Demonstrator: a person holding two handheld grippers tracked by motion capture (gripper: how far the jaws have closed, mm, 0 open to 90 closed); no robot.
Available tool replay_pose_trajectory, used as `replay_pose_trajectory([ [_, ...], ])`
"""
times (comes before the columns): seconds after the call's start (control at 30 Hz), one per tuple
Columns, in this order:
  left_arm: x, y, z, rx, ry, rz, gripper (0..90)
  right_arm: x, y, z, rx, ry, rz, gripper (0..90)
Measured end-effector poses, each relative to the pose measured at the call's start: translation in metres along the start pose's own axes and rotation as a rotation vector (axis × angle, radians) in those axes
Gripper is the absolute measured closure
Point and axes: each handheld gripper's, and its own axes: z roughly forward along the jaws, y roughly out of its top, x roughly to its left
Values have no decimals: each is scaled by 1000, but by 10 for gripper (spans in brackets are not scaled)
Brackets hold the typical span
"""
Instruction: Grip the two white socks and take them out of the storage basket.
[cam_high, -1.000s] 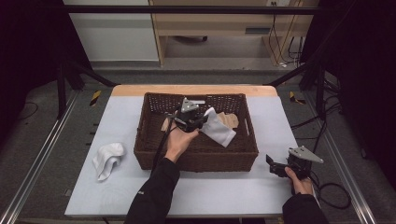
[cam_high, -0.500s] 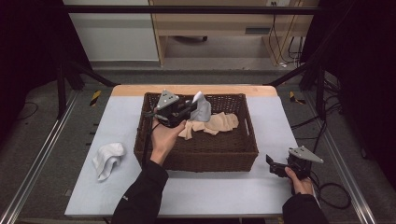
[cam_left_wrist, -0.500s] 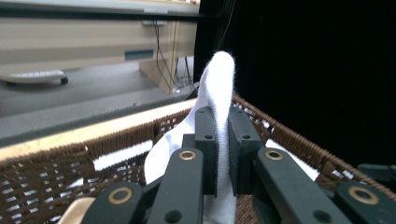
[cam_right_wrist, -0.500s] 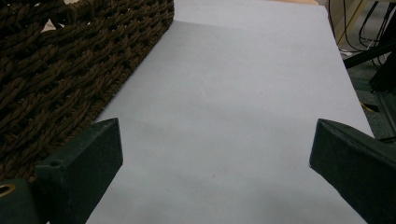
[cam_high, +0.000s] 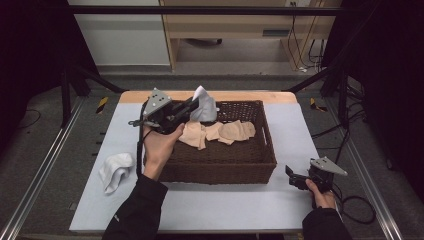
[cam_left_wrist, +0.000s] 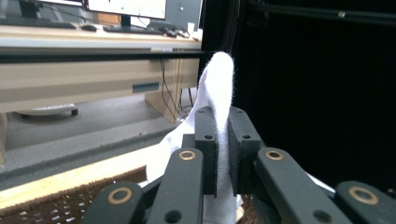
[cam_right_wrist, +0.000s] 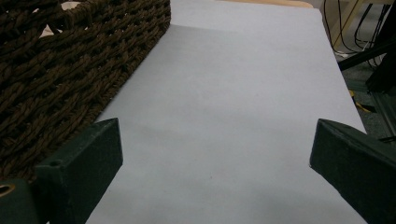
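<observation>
White cloth, a soft folded piece (cam_high: 203, 106), was seen pinched between the pressed-together jaws of the left tongs (cam_high: 192, 107), lifted over the rear left corner of the dark brown woven wicker basket (cam_high: 220, 170). Beige crumpled fabric pieces (cam_high: 220, 132) were noted lying inside the basket. A second white crumpled cloth (cam_high: 115, 170) was recorded on the pale grey tabletop (cam_high: 225, 205), left of the basket. The right tongs (cam_high: 292, 177) were held low beside the basket's near right corner, jaws spread wide and holding nothing.

A lab: monitors (cam_left_wrist: 126, 7) on a desk (cam_left_wrist: 93, 60), dark-curtained rig.
</observation>
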Motion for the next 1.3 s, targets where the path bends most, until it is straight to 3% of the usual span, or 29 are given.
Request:
replay_pose_trajectory([
  [0.33, 11, 17, -29, -47, 22, -4, 835, 0, 0, 0, -2, -1, -2, 28],
  [0.5, 22, 20, -51, -60, 49, 5, 835, 0, 0, 0, 0, 0, -2, 28],
  [0.63, 36, 20, -80, -76, 79, 12, 835, 1, 0, 0, -1, -2, -2, 28],
  [0.67, 36, 20, -80, -76, 79, 12, 834, 1, 0, 0, -1, -3, -2, 28],
  [0.77, 48, 18, -105, -83, 115, 14, 834, 1, 0, 0, -1, -3, -3, 28],
  [0.87, 52, 17, -114, -86, 123, 11, 833, 1, 0, 0, 1, -2, -3, 28],
  [0.9, 57, 13, -124, -91, 132, 4, 833, 1, 0, 0, 0, -3, -3, 28],
  [1.13, 76, -3, -149, -80, 181, -29, 833, 1, 0, 0, 0, -3, -2, 28],
  [1.3, 94, -15, -176, -95, 217, -72, 833, 1, 0, 0, 0, -5, -3, 28],
])
